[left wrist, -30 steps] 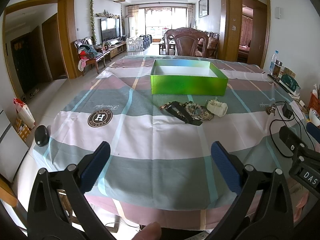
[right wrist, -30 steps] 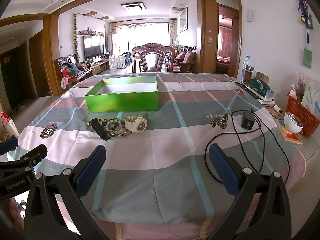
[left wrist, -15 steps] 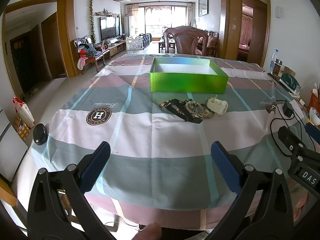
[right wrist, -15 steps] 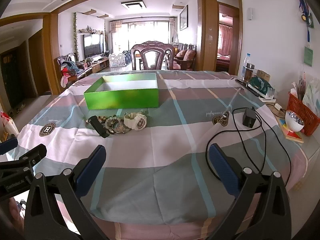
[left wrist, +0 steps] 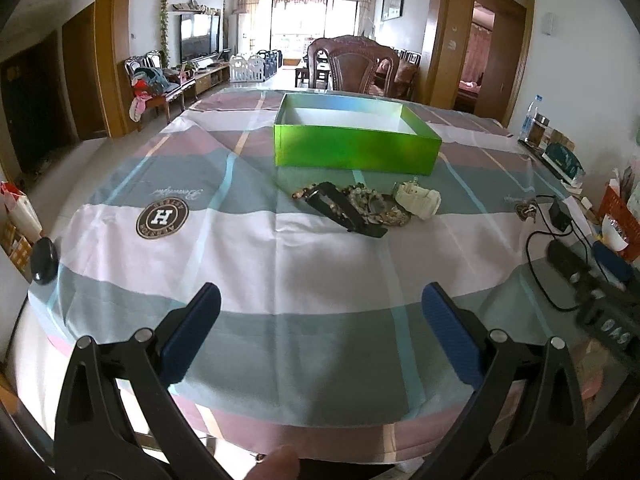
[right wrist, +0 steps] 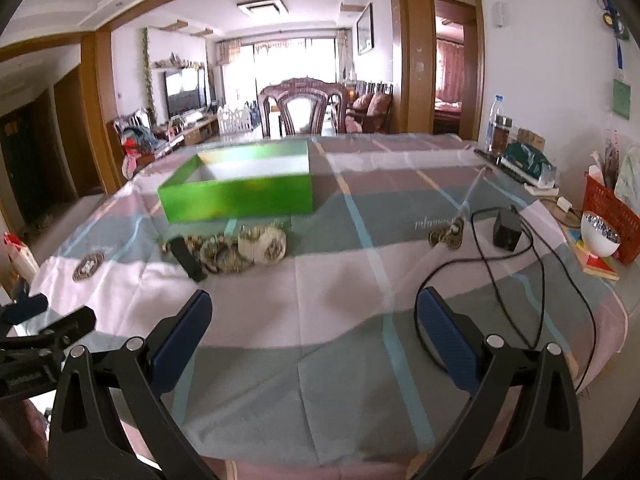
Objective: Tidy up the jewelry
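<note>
An open green box (left wrist: 356, 150) (right wrist: 240, 198) with a white inside stands at the far middle of the table. In front of it lies a small heap of jewelry: a black watch strap (left wrist: 346, 214) (right wrist: 187, 258), a beaded bracelet (left wrist: 372, 204) (right wrist: 222, 254) and a white watch (left wrist: 418, 200) (right wrist: 266, 242). My left gripper (left wrist: 320, 334) hovers open over the near table edge, well short of the heap. My right gripper (right wrist: 314, 334) is open too, empty, near and to the right of the heap.
A black cable and adapter (right wrist: 506, 234) lie on the tablecloth (right wrist: 340, 360) at the right. A red basket (right wrist: 610, 216), a white bowl (right wrist: 600, 234), bottles (right wrist: 496, 126) and a tissue pack (left wrist: 564, 160) crowd the right edge. A black round object (left wrist: 44, 260) sits at the left edge. A wooden chair (left wrist: 354, 64) stands behind the table.
Both grippers have risen and moved a little toward the table; the box and heap sit lower and nearer in view. Both stay open. The right wrist view is blurred from motion.
</note>
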{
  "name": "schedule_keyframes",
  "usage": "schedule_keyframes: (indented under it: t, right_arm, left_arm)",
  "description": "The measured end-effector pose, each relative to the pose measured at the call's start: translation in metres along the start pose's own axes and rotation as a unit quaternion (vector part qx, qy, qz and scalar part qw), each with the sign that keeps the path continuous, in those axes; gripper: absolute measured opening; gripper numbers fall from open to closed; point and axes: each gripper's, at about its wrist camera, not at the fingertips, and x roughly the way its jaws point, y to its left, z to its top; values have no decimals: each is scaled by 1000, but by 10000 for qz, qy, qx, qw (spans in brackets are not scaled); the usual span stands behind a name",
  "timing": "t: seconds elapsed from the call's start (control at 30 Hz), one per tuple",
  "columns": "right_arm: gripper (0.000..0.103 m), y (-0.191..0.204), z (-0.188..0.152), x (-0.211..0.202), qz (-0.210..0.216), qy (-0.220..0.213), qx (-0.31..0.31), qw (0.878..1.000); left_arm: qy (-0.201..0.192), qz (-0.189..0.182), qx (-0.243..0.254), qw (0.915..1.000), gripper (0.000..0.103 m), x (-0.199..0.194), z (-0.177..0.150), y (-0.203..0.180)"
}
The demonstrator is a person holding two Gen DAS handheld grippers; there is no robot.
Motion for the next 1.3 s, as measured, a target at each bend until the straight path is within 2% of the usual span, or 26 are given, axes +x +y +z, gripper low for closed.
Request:
schedule_keyframes:
  t: [0.07, 0.13, 0.2, 0.23, 0.27, 0.3, 0.33, 0.37, 0.4, 0.53, 0.67, 0.73, 0.83, 1.03, 1.3]
  right_arm:
    - [100, -5, 13, -22, 161, -442, 37, 9989]
    - [100, -10, 23, -46, 298, -1067, 82, 9938]
    - [100, -16, 29, -62, 478, -1662, 51, 9849]
    - [100, -18, 28, -60, 561, -1811, 17, 9819]
    - [100, -18, 29, -50, 603, -1696, -1, 9837]
    - [100, -16, 33, -34, 701, -1321, -66, 9887]
    - [100, -14, 36, -16, 856, -875, -146, 9924]
    - [100, -12, 37, 7, 1100, -424, -175, 9929]
    - [100, -11, 38, 18, 1117, -283, -175, 9932]
    - [100, 3, 41, 62, 762, 68, -654, 9949]
    - [100, 13, 43, 108, 933, 532, -721, 9916]
    - [100, 15, 42, 131, 971, 761, -734, 9896]
    - [99, 22, 42, 158, 995, 1025, -736, 9870]
    - [96, 24, 40, 191, 1060, 1384, -564, 9831]
    - [93, 28, 37, 218, 1437, 1663, -295, 9751]
  left_arm:
    - [-170, 52, 159, 9997, 99, -10, 9, -6]
    - [-660, 126, 377, 9970, 99, -28, 16, -13]
    - [-1229, 29, 479, 9913, 99, -42, 20, -16]
    - [-1267, -12, 475, 9908, 99, -39, 21, -15]
    - [-1076, -110, 484, 9930, 99, -26, 24, -13]
    - [-649, -279, 498, 9963, 99, -6, 27, -10]
    - [-345, -282, 432, 9981, 99, 11, 30, -6]
    - [-172, -151, 327, 9992, 99, 26, 32, -1]
    - [-136, 40, 235, 9996, 99, 36, 34, 3]
    - [-286, 463, 297, 9981, 99, 58, 47, 4]
    - [-15, 380, 259, 9989, 99, 87, 57, 5]
    - [151, 422, 323, 9985, 99, 100, 62, 5]
    - [203, 606, 432, 9970, 99, 118, 63, 4]
    - [311, 448, 418, 9976, 99, 140, 66, 6]
    - [398, 361, 370, 9979, 99, 153, 69, 7]
